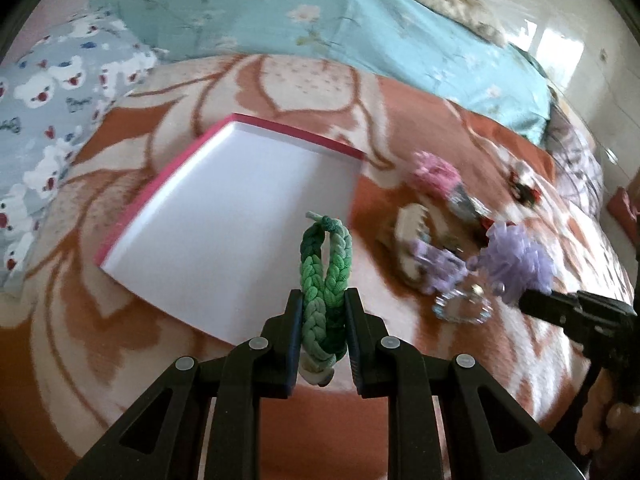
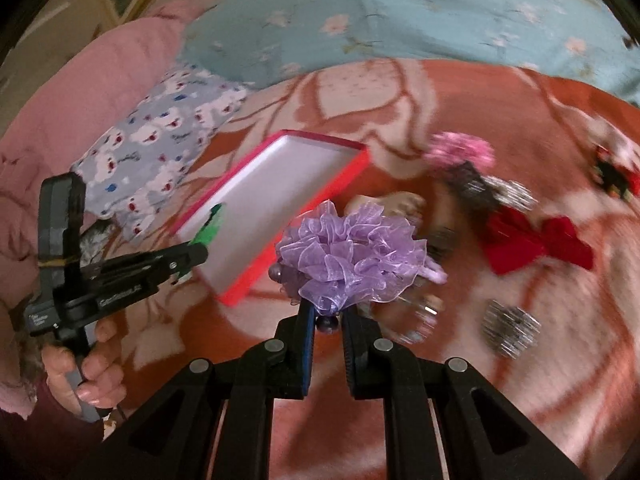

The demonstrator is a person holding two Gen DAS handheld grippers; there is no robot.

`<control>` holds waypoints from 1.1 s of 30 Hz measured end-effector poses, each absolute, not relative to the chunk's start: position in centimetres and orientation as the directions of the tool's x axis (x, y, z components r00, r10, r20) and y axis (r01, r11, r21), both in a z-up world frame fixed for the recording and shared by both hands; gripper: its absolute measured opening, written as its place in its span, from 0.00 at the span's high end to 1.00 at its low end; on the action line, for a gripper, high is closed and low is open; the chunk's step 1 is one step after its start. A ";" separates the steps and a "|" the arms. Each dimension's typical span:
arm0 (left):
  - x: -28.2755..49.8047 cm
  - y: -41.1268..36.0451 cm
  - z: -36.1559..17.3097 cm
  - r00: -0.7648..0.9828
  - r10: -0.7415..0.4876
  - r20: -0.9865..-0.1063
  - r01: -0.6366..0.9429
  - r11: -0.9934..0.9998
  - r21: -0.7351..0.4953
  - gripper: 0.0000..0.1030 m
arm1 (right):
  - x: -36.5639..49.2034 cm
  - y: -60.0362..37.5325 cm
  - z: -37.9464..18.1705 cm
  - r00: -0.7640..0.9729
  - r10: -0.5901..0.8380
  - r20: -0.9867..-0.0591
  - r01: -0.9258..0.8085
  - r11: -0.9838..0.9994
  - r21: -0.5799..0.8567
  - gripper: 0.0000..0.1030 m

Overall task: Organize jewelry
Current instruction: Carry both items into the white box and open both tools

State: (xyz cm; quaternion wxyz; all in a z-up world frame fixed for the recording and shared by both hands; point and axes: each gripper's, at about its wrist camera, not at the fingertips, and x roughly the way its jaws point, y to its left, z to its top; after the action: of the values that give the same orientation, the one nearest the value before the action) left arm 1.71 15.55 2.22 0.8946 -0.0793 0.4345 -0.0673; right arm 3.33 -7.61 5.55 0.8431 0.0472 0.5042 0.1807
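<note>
L gripper (image 1: 323,312) clamped on green braided bracelet (image 1: 326,264), held over near edge of pink-rimmed tray (image 1: 296,132); R gripper (image 2: 325,314) clamped on base of lilac organza flower (image 2: 352,252), just right of tray; risks: bracelet pinched low, loop flops, could slip if wrist rolls; flower's loose ruffles may snag tray rim; tray sits on soft blanket (image 1: 120,340), could tip if pressed at edge; room: tray interior bare, open; clutter of clips (image 2: 510,328) & red bow (image 2: 536,242) to R, grippers near each other

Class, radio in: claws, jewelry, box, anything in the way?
Left claw shut on green braided bracelet. Right claw shut on purple organza flower. Pink box empty, path clear.
</note>
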 end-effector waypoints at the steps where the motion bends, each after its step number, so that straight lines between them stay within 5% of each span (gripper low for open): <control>1: 2.0 16.1 2.2 0.615 -0.179 -0.768 0.038 0.979 -0.199 0.82 | 3.7 -6.8 5.5 0.420 0.366 -0.831 -0.275 0.923 0.268 0.89; 14: 6.8 22.5 -0.4 0.585 -0.048 -0.810 -0.134 0.979 -0.155 0.81 | 9.3 5.7 -0.8 0.241 0.508 -0.827 -0.461 0.810 0.363 0.89; 22: 9.3 23.9 -3.8 0.508 -0.046 -0.860 -0.161 0.976 -0.147 0.80 | 10.3 8.4 -5.8 0.101 0.470 -0.877 -0.464 0.802 0.377 0.89; 33: 7.5 22.0 -5.4 0.436 -0.088 -0.896 -0.128 0.979 -0.159 0.80 | 9.1 5.0 -5.0 0.060 0.378 -0.924 -0.496 0.814 0.302 0.89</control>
State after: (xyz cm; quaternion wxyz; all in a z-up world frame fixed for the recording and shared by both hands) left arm 7.53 22.00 -5.36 0.8411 -0.1018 0.5310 0.0117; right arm 9.15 5.01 -5.03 0.7265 -0.0476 0.6160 0.3008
